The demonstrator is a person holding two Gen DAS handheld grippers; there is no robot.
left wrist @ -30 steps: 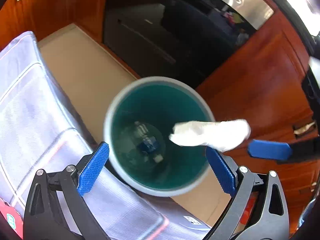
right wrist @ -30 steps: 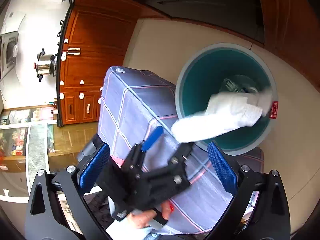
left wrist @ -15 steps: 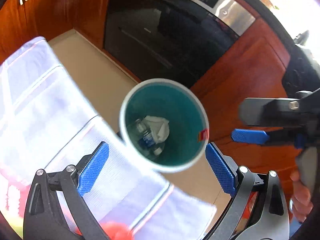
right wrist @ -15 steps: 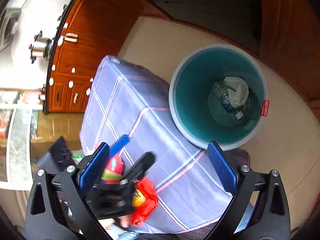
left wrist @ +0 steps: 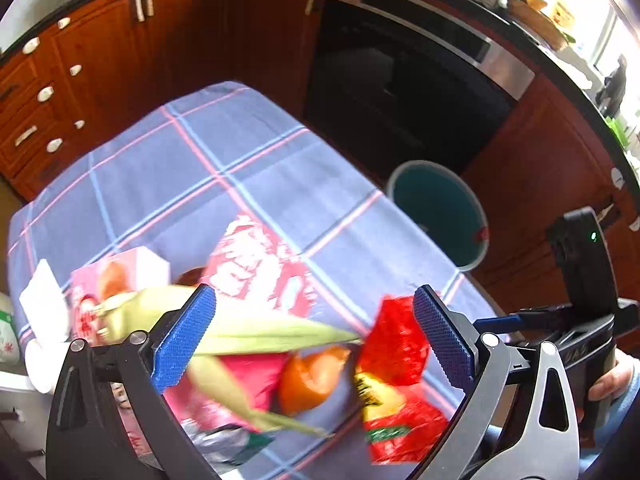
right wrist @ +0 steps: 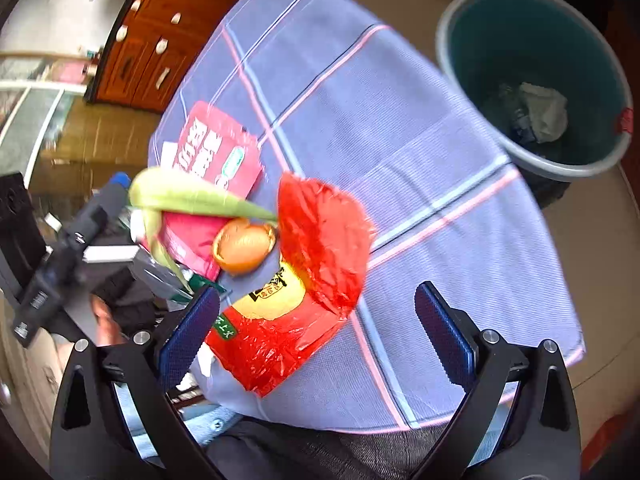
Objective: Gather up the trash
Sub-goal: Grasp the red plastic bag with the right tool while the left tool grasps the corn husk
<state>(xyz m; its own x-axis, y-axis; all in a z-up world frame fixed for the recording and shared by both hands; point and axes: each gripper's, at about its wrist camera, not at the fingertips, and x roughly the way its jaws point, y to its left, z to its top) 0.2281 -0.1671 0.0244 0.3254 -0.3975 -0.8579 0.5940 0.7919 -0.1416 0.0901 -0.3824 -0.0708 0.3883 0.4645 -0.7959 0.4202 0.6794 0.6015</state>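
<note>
Both tools hang over the near edge of the table with their jaws spread wide and nothing between them: the left gripper [left wrist: 314,342] above the heap of rubbish, the right gripper [right wrist: 318,336] above the red wrapper [right wrist: 304,280]. That wrapper lies closest, a crinkled film bag, partly lifted and folded over on itself; I judge it very light, limp and somewhat slick, so the raised fold nearest the fingers looks the best place to pinch, since a flat stretch would likely slide on the cloth [right wrist: 400,120]. Touching its far side sits an orange peel [right wrist: 244,246], cupped and open side up, probably light but springy and apt to roll; taking its rim edgewise should serve. Across the peel and the pink packet [right wrist: 218,152] lies a green corn husk [right wrist: 192,196], long, soft and floppy, best gripped near the thick end so it does not droop out. The pink packet lies flat on the checked cloth and may be hard to get under except at a corner. A white card [left wrist: 42,294] lies at the table's left edge. Beyond the bare half of the table, on the floor past its far corner, stands the bin [right wrist: 480,12], with crumpled paper [right wrist: 544,110] and other waste inside.
</note>
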